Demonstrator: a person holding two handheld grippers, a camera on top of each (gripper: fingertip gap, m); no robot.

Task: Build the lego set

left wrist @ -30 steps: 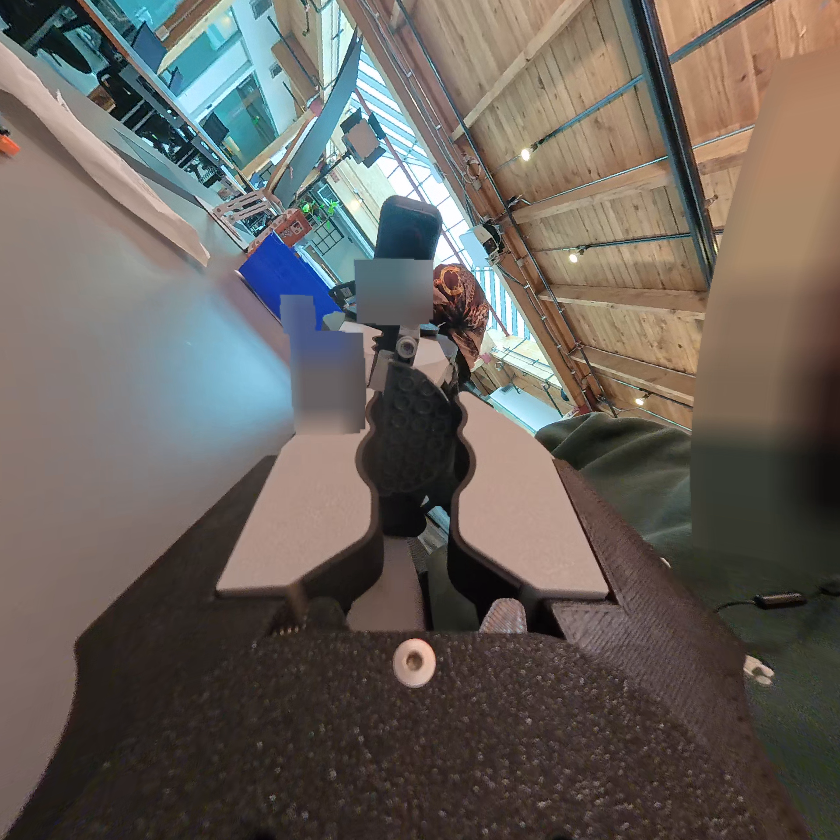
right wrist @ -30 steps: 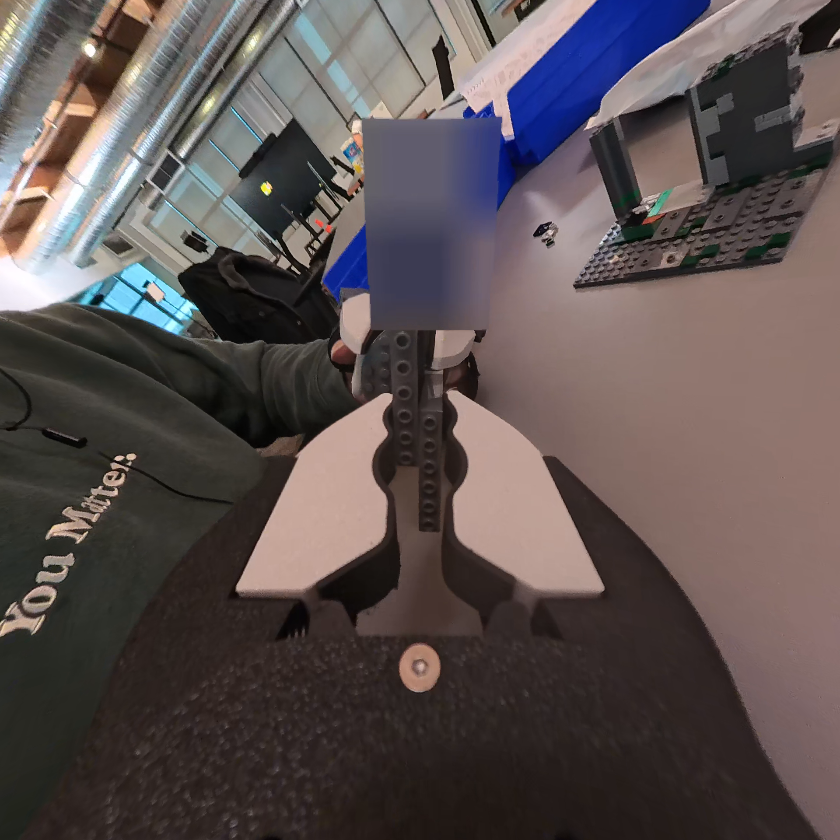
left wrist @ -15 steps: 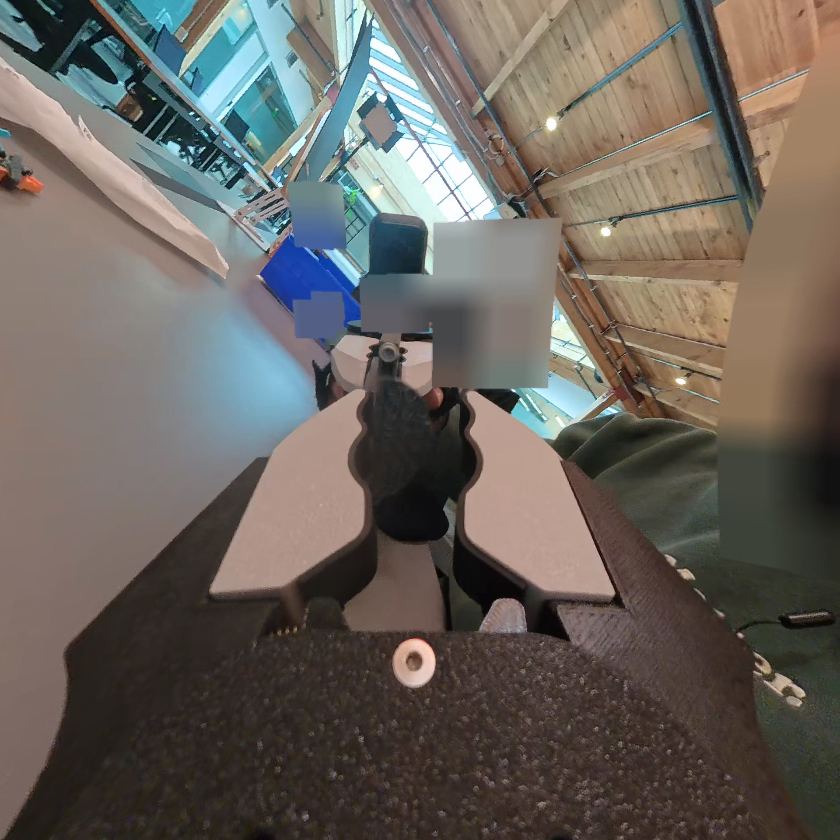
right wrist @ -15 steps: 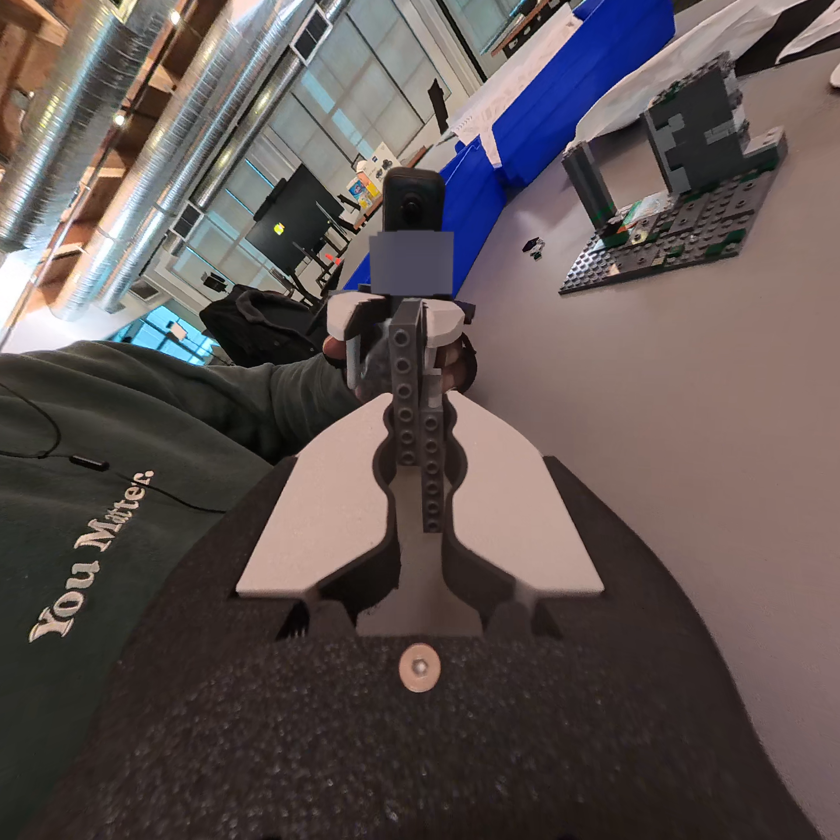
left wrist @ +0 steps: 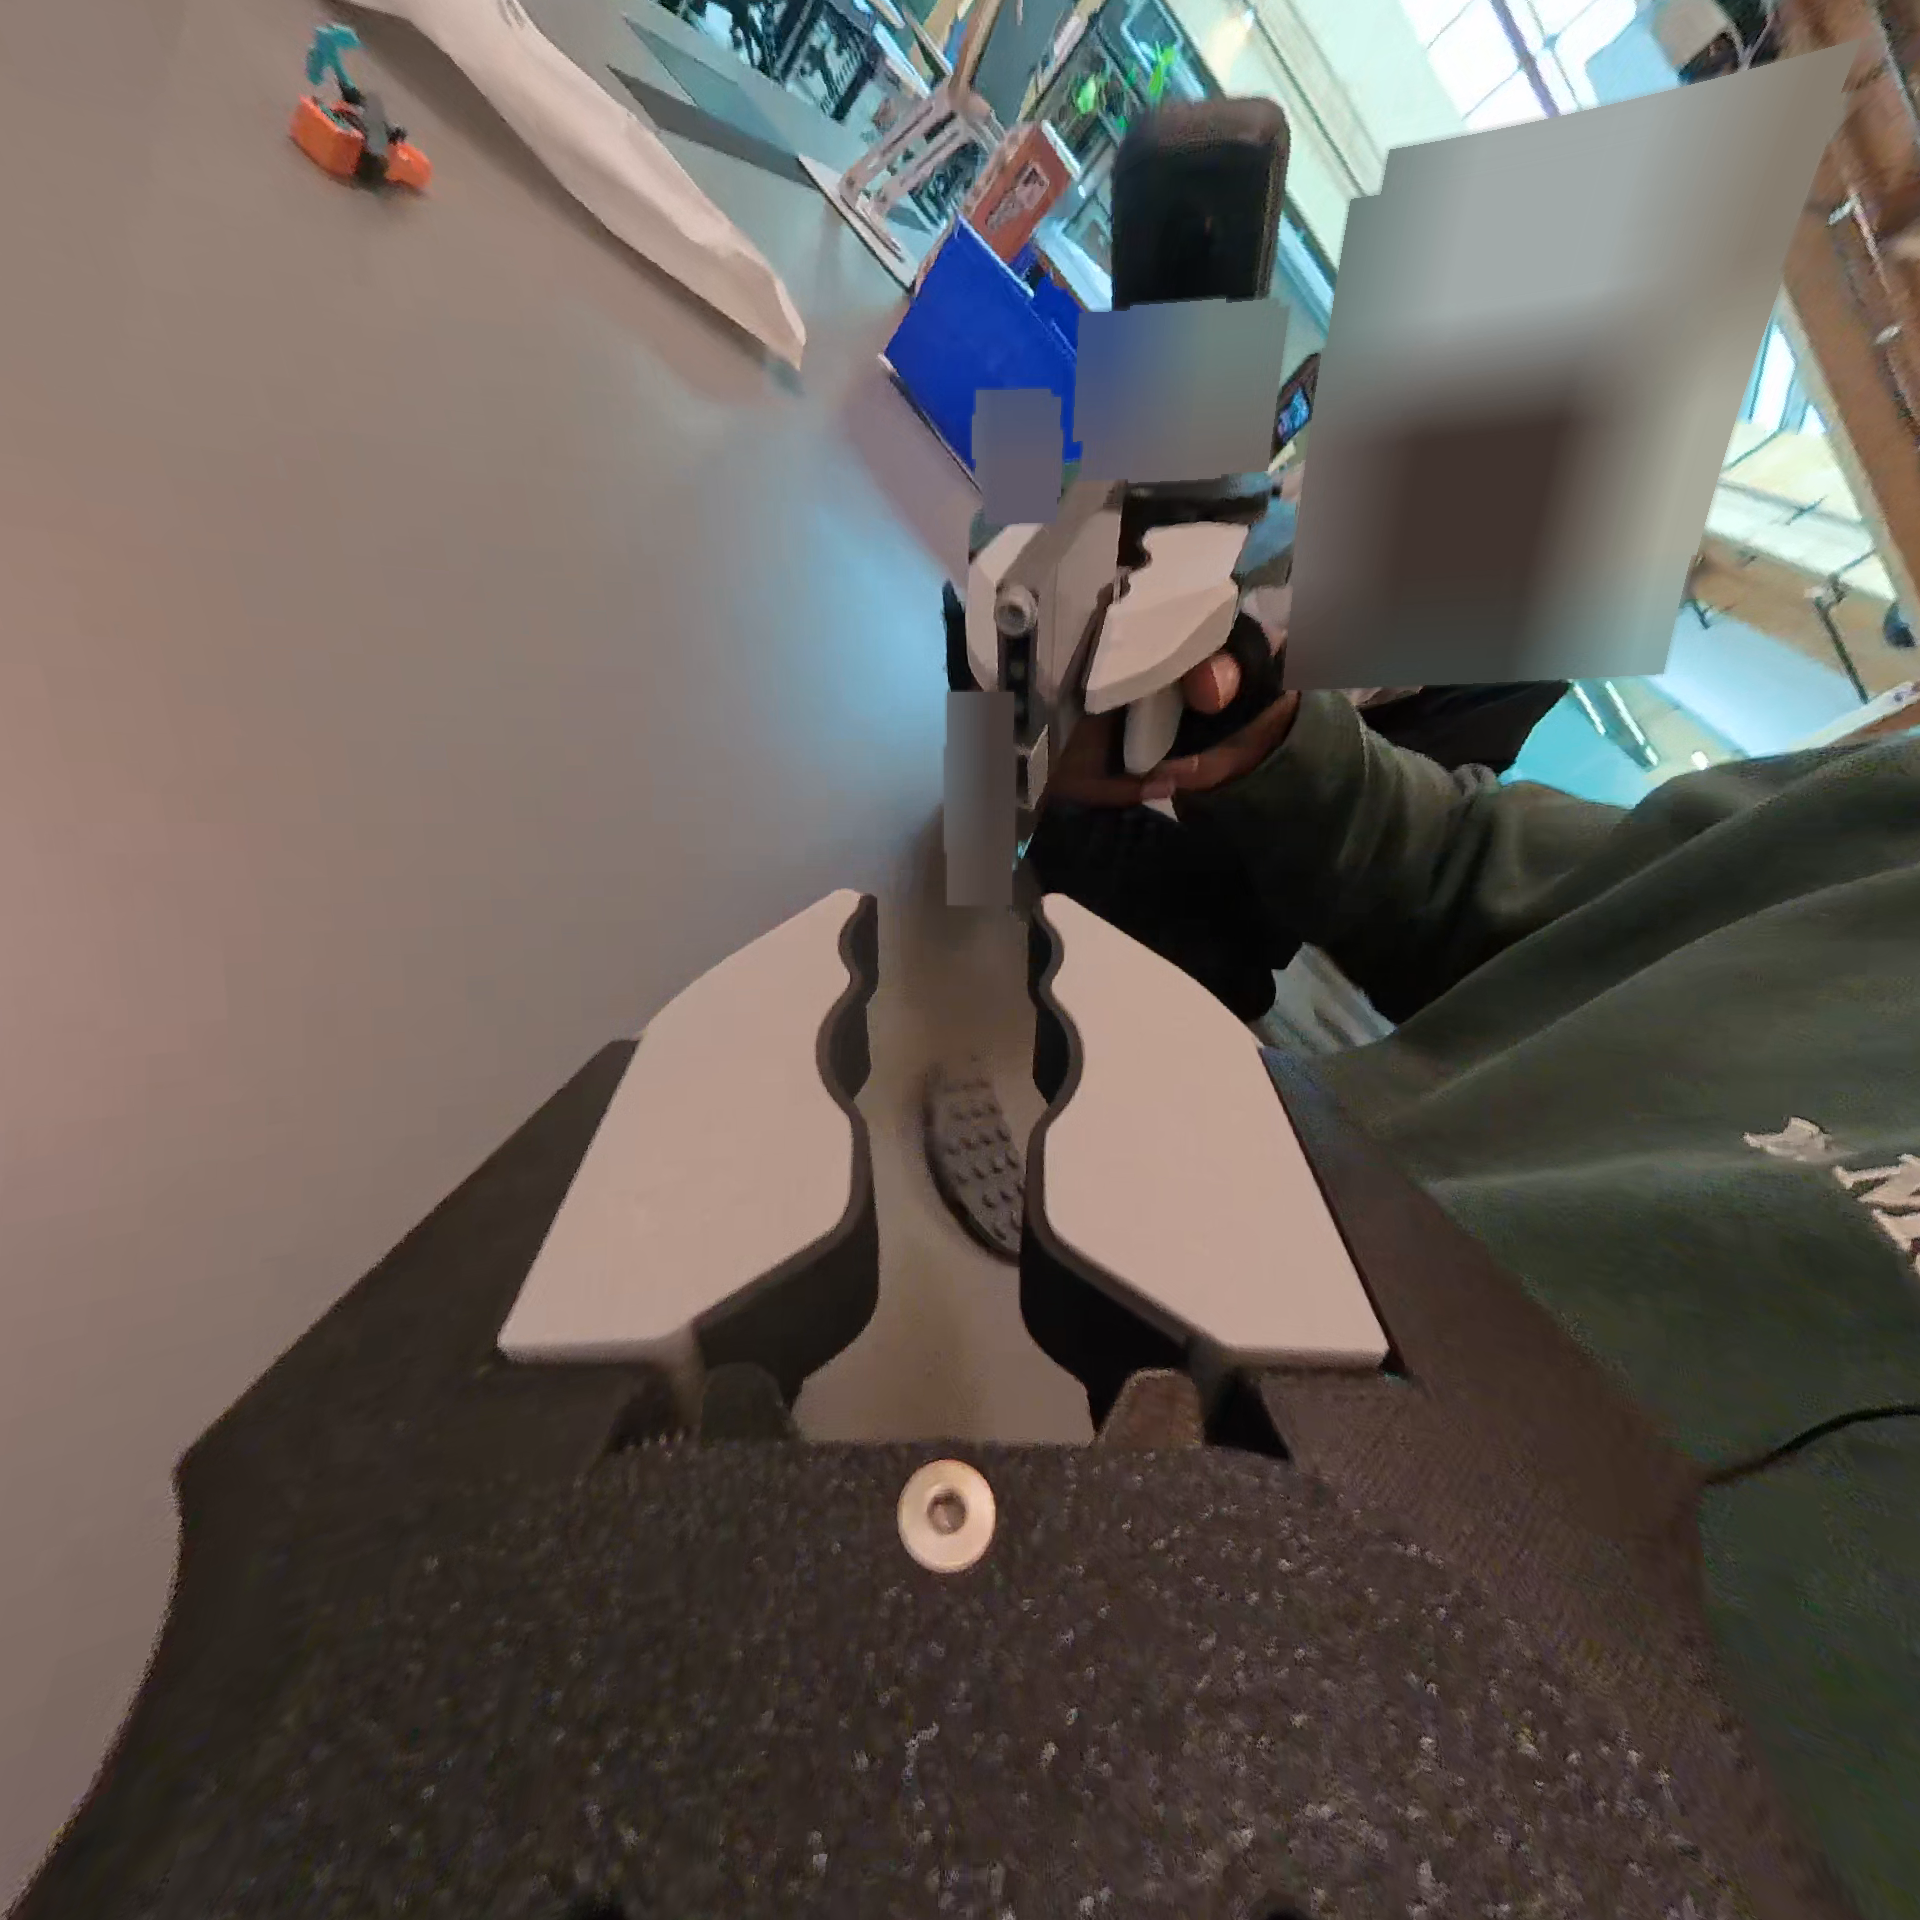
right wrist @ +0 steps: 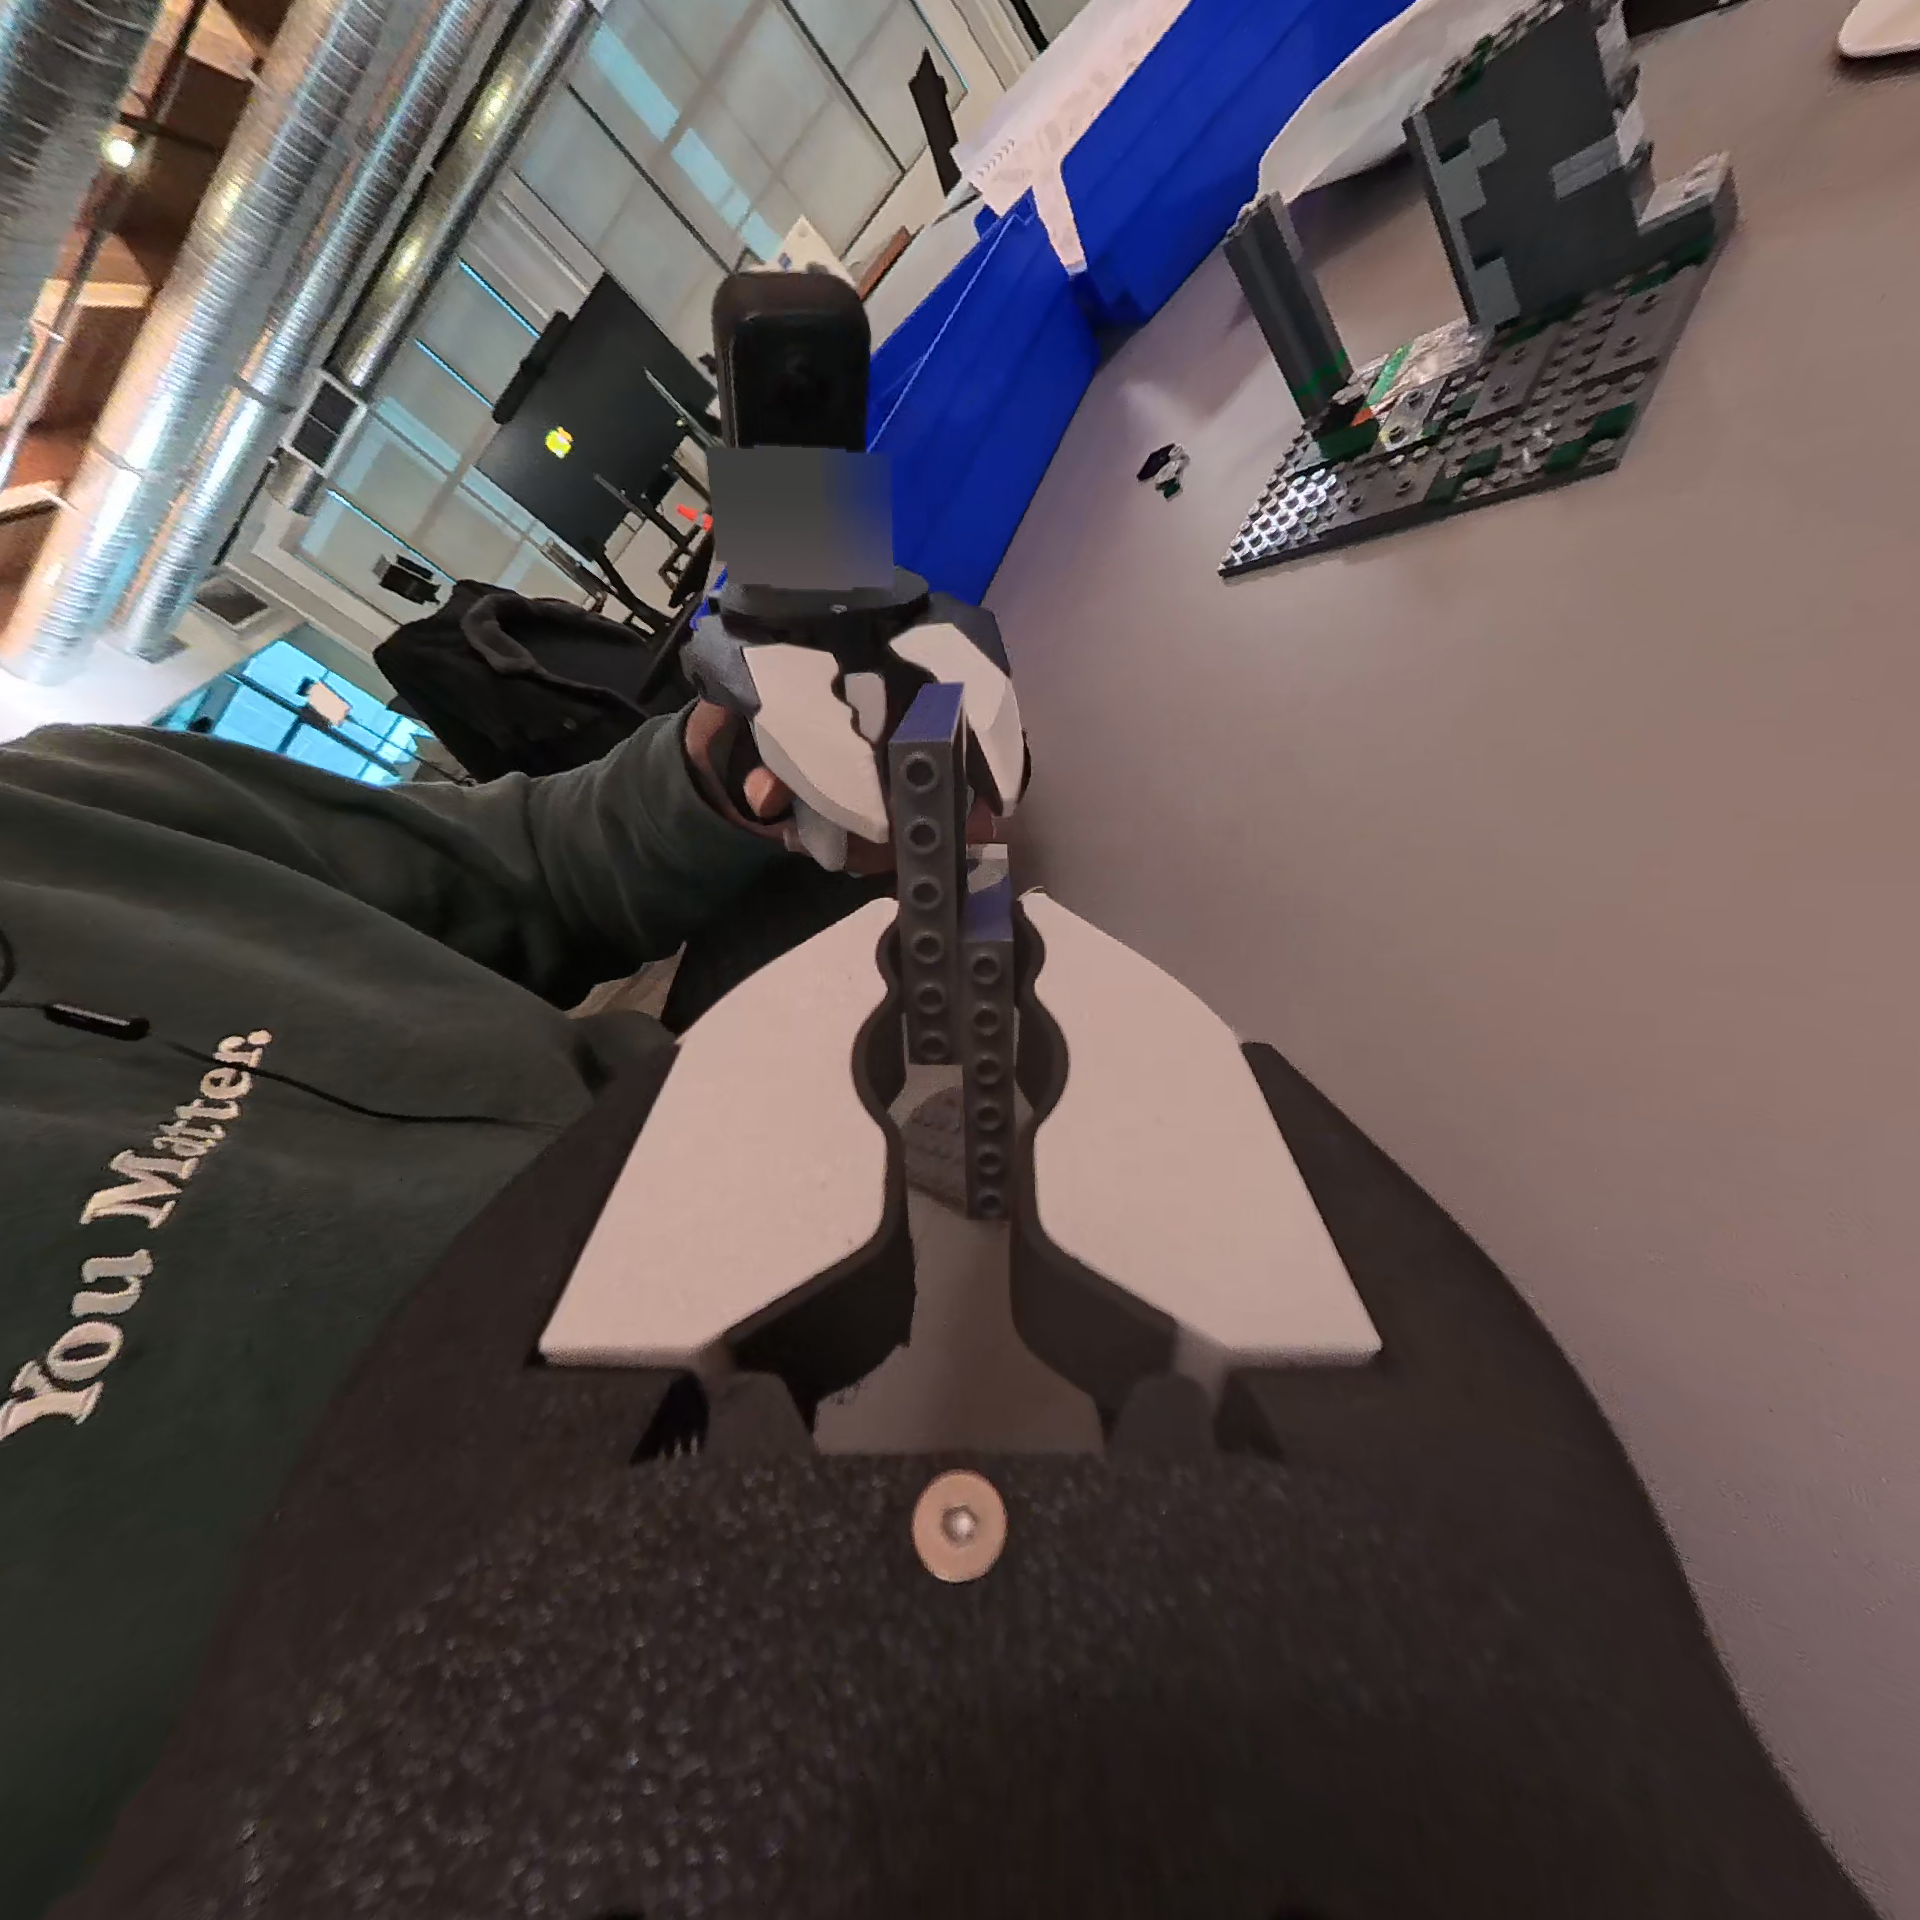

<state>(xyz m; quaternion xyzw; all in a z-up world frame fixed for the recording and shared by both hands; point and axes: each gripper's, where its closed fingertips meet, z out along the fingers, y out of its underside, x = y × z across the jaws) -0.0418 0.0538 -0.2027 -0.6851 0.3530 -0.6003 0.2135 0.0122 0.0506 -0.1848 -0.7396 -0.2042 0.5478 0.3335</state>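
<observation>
My right gripper (right wrist: 956,914) is shut on a stack of dark grey holed beams (right wrist: 940,935) that stick out past its fingertips. It also shows ahead in the left wrist view (left wrist: 1101,613), held by a hand in a green sleeve. My left gripper (left wrist: 951,914) is open and holds nothing. A dark grey studded plate (left wrist: 977,1164) lies on the grey table below its fingers, close to the right finger. The plate also shows behind the beams in the right wrist view (right wrist: 930,1127). The left gripper (right wrist: 873,748) faces me just beyond the beams.
A partly built grey and green Lego model on a dark baseplate (right wrist: 1455,457) stands at the far right, with a small black piece (right wrist: 1164,468) beside it. Blue bins (right wrist: 997,343) line the table edge. An orange piece (left wrist: 358,140) and white paper (left wrist: 623,177) lie far left. The left gripper's tips are roughly 7 cm from the right gripper's. The orange piece (left wrist: 358,140) is about 30 cm from both grippers' fingertips.
My left gripper has let go of the studded plate, which now lies on the table. The two grippers have drawn apart. The right keeps hold of the beams.
</observation>
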